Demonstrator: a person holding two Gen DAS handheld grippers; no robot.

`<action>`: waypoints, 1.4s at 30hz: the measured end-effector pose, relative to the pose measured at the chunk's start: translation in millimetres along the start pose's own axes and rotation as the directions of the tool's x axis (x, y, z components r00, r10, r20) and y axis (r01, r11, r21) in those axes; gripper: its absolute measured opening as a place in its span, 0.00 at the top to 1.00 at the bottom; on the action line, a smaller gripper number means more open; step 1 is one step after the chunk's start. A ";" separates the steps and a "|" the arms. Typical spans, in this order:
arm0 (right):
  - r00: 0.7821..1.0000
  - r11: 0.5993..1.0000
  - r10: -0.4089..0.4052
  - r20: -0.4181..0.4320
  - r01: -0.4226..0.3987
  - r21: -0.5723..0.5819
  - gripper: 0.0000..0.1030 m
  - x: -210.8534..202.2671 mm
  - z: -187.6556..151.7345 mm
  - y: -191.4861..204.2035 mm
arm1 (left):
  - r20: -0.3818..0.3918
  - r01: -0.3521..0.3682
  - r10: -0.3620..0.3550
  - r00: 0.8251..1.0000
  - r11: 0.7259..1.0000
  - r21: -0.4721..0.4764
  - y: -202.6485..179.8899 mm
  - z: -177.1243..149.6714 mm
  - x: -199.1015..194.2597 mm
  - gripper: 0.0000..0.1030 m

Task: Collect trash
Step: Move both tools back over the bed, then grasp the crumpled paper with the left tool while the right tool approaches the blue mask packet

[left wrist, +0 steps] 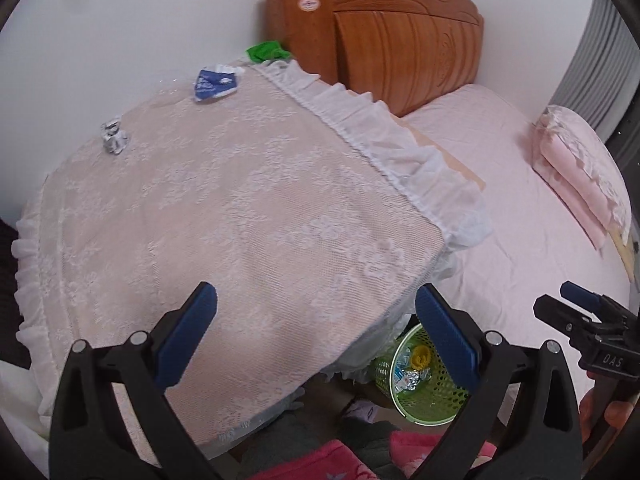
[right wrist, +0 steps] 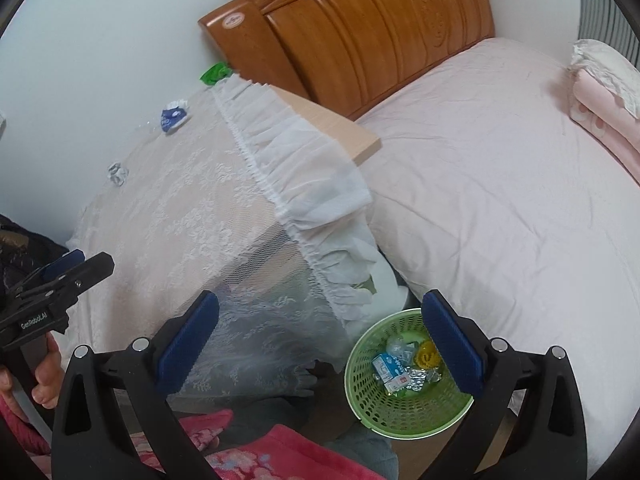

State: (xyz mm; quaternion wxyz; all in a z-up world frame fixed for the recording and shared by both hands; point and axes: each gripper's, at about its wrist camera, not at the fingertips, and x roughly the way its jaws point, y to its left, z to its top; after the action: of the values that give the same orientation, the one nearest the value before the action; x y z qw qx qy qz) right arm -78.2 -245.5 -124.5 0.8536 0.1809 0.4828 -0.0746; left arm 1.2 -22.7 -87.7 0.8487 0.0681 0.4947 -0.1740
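Note:
A lace-covered table [left wrist: 224, 200] carries three bits of trash along its far side: a crumpled silver wrapper [left wrist: 114, 139] [right wrist: 117, 173], a blue-and-white packet [left wrist: 215, 83] [right wrist: 173, 115], and a green scrap [left wrist: 266, 51] [right wrist: 214, 73] at the far corner. A green mesh basket [right wrist: 384, 412] [left wrist: 432, 404] stands on the floor between table and bed, with wrappers inside. My left gripper [left wrist: 316, 336] hovers open over the table's near edge, empty; in the right wrist view it [right wrist: 64, 268] shows at the left. My right gripper [right wrist: 320, 344] is open and empty above the basket.
A bed with a pink sheet [right wrist: 500, 200] fills the right side, with a wooden headboard [right wrist: 360, 28] and folded pink bedding [left wrist: 580, 184] on it. A white wall runs behind the table. A person's hand [right wrist: 44, 372] and pink patterned clothing [right wrist: 280, 456] sit below.

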 end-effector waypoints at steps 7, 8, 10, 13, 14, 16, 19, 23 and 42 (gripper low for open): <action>0.996 0.993 0.058 -0.061 -0.064 -0.103 0.02 38.6 18.3 62.6 | 0.006 -0.146 0.148 0.989 0.977 -0.155 98.4 37.2 23.8 0.07; 0.995 0.990 0.068 -0.070 -0.076 -0.118 0.02 48.7 25.8 77.1 | 0.010 -0.167 0.172 0.985 0.970 -0.177 115.2 46.1 28.9 0.07; 0.993 0.985 0.087 -0.080 -0.098 -0.142 0.02 66.0 40.9 103.5 | 0.013 -0.207 0.214 0.977 0.955 -0.211 148.6 66.4 42.7 0.07; 0.991 0.977 0.106 -0.085 -0.119 -0.174 0.02 91.9 62.0 138.4 | 0.006 -0.260 0.271 0.963 0.931 -0.257 198.0 99.8 68.5 0.07; 0.990 0.975 0.111 -0.088 -0.126 -0.183 0.02 100.7 69.7 149.8 | 0.004 -0.274 0.286 0.958 0.921 -0.278 213.5 110.5 77.6 0.07; 0.989 0.971 0.118 -0.091 -0.134 -0.197 0.02 113.8 82.2 165.5 | 0.008 -0.294 0.313 0.950 0.902 -0.317 241.8 129.6 94.7 0.07; 0.987 0.963 0.128 -0.097 -0.147 -0.227 0.02 140.4 107.9 201.2 | -0.004 -0.327 0.347 0.938 0.880 -0.345 274.7 156.3 124.6 0.07; 0.985 0.958 0.143 -0.096 -0.163 -0.237 0.02 163.2 131.7 227.6 | -0.045 -0.372 0.382 0.923 0.857 -0.357 307.2 181.6 167.6 0.08; 0.983 0.913 0.142 -0.114 -0.174 -0.368 0.02 208.3 172.6 269.5 | -0.066 -0.293 0.291 0.955 0.875 -0.385 329.1 202.2 190.6 0.54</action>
State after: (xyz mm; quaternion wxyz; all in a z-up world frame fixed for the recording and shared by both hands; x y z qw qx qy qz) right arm 249.6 -52.5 -157.2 0.8542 0.0553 0.5079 0.0964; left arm 371.3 181.8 -169.5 0.8601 -0.0281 0.5060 0.0582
